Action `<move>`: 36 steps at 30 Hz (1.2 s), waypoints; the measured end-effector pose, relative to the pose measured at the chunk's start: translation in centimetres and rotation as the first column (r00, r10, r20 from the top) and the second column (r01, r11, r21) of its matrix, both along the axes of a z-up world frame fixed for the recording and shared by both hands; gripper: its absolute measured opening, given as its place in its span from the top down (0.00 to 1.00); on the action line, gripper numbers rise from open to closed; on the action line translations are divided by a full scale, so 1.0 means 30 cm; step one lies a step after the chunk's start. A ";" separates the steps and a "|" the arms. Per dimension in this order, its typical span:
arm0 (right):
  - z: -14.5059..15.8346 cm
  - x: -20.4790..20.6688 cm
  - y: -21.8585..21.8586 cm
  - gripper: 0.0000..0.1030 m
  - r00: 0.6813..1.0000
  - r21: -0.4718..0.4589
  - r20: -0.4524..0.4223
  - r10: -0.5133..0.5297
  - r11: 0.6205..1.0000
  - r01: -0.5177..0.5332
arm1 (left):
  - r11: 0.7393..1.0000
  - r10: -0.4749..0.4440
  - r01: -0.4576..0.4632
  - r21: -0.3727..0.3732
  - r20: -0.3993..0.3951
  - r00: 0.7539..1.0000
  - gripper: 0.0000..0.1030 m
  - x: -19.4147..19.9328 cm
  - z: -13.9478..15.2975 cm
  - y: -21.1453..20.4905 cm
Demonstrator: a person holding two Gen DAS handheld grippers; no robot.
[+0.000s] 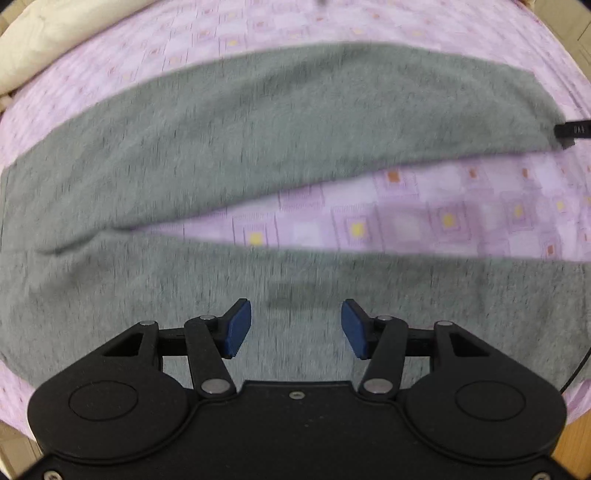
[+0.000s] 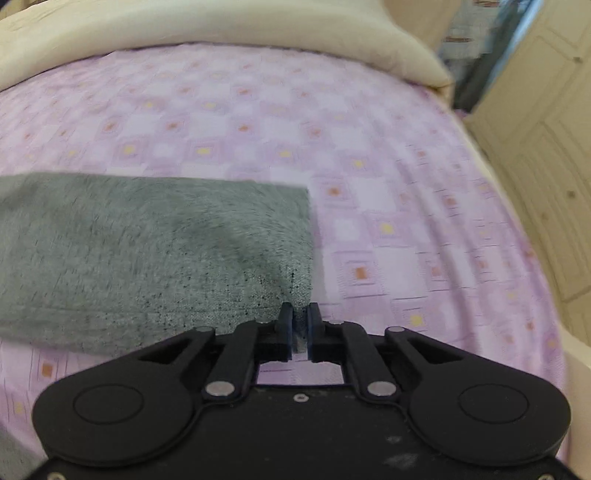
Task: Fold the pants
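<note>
Grey pants (image 1: pixel 236 140) lie spread on a bed with a pink patterned sheet (image 1: pixel 424 206). In the left wrist view both legs run sideways with a wedge of sheet between them. My left gripper (image 1: pixel 296 328) is open and empty just above the near leg. In the right wrist view my right gripper (image 2: pixel 299 325) is shut on the near corner of a leg end of the pants (image 2: pixel 155 243), lifting it slightly off the sheet (image 2: pixel 388 184).
A cream duvet (image 2: pixel 221 26) is bunched along the far side of the bed. A wooden door or wardrobe (image 2: pixel 546 155) stands at the right. A black tool tip and cable (image 1: pixel 572 133) show at the right edge of the left wrist view.
</note>
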State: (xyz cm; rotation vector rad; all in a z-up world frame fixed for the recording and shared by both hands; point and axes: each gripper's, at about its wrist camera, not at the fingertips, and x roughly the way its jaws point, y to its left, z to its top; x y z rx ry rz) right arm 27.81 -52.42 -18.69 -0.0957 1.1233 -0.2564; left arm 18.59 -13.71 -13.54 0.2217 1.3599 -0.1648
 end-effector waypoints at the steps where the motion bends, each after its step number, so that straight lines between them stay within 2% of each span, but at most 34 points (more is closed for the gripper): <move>1: 0.019 -0.007 -0.009 0.76 0.999 0.002 0.025 -0.020 1.000 0.020 | 1.000 0.001 -0.001 -0.007 0.019 1.000 0.42 0.017 0.011 -0.002; 2: 0.043 -0.014 -0.022 0.68 0.997 0.021 0.069 -0.044 0.999 0.043 | 1.000 0.005 -0.004 -0.013 0.040 0.999 0.42 0.041 0.024 -0.002; 3: 0.062 -0.012 -0.031 0.65 0.992 0.052 0.108 -0.067 0.997 0.062 | 1.000 0.010 -0.009 -0.014 0.060 0.998 0.42 0.070 0.033 -0.001; 5: 0.081 0.025 -0.042 0.65 0.987 0.143 0.134 -0.085 0.988 0.066 | 1.000 0.024 -0.024 -0.007 0.101 0.995 0.42 0.133 0.038 0.003; 7: 0.083 0.088 -0.018 0.65 0.992 0.225 0.117 -0.046 0.974 0.019 | 0.998 0.058 -0.059 0.002 0.146 0.988 0.42 0.194 0.034 0.015; 8: 0.070 0.118 0.007 0.66 0.994 0.236 0.107 -0.007 0.972 -0.019 | 0.996 0.082 -0.084 0.005 0.171 0.982 0.42 0.225 0.023 0.028; 10: 0.033 0.167 0.063 0.67 0.995 0.213 0.066 0.072 0.973 -0.085 | 0.993 0.104 -0.111 0.030 0.178 0.979 0.42 0.282 -0.030 0.045; 11: 0.004 0.185 0.073 0.69 0.996 0.196 0.035 0.079 0.977 -0.084 | 0.993 0.103 -0.112 0.047 0.161 0.981 0.42 0.313 -0.068 0.052; 13: -0.050 0.203 0.057 0.69 0.999 0.153 -0.023 0.027 0.988 -0.023 | 0.992 0.080 -0.089 0.091 0.098 0.992 0.41 0.362 -0.159 0.060; 14: -0.074 0.203 0.036 0.71 0.999 0.118 -0.041 -0.012 0.993 0.017 | 0.990 0.064 -0.071 0.120 0.060 0.996 0.35 0.380 -0.208 0.065; 15: -0.075 0.193 0.016 0.72 0.999 0.095 -0.021 -0.039 0.995 0.040 | 0.991 0.065 -0.077 0.112 0.102 0.993 0.28 0.381 -0.205 0.074; 16: -0.069 0.187 0.005 0.71 0.998 0.071 -0.017 -0.062 0.995 0.063 | 0.991 0.064 -0.077 0.106 0.114 0.991 0.28 0.392 -0.202 0.080; 18: -0.035 0.156 0.008 0.69 0.997 0.051 -0.003 -0.078 0.996 0.078 | 0.995 0.080 -0.084 0.058 0.071 0.994 0.37 0.404 -0.183 0.103; 19: -0.009 0.125 0.015 0.69 0.998 0.072 0.021 -0.066 0.995 0.064 | 0.995 0.095 -0.098 0.037 0.074 0.993 0.43 0.394 -0.162 0.118; 22: 0.070 -0.004 0.073 0.69 0.996 0.176 0.087 -0.005 0.984 -0.010 | 0.993 0.113 -0.114 0.003 0.118 0.987 0.42 0.290 -0.088 0.161; 24: 0.100 -0.114 0.143 0.63 0.993 0.235 0.109 0.036 0.970 -0.061 | 0.995 0.099 -0.100 0.000 0.128 0.987 0.41 0.188 -0.064 0.185; 26: 0.123 -0.229 0.218 0.56 0.992 0.266 0.110 0.062 0.960 -0.089 | 0.996 0.087 -0.090 0.027 0.109 0.990 0.41 0.081 -0.061 0.195; 28: 0.110 -0.328 0.299 0.50 0.993 0.266 0.080 0.086 0.958 -0.104 | 0.996 0.073 -0.076 0.037 0.076 0.994 0.41 -0.012 -0.087 0.201; 31: 0.040 -0.419 0.408 0.51 0.989 0.302 -0.004 0.146 0.943 -0.138 | 0.997 0.037 -0.038 0.061 0.009 0.999 0.41 -0.110 -0.151 0.192; 33: -0.009 -0.458 0.448 0.52 0.984 0.324 -0.051 0.173 0.934 -0.148 | 0.995 0.026 -0.026 0.100 0.001 1.000 0.39 -0.148 -0.184 0.188; 36: -0.064 -0.492 0.444 0.54 0.981 0.242 -0.105 0.163 0.961 -0.134 | 0.990 0.057 -0.060 0.131 0.025 0.998 0.29 -0.171 -0.199 0.221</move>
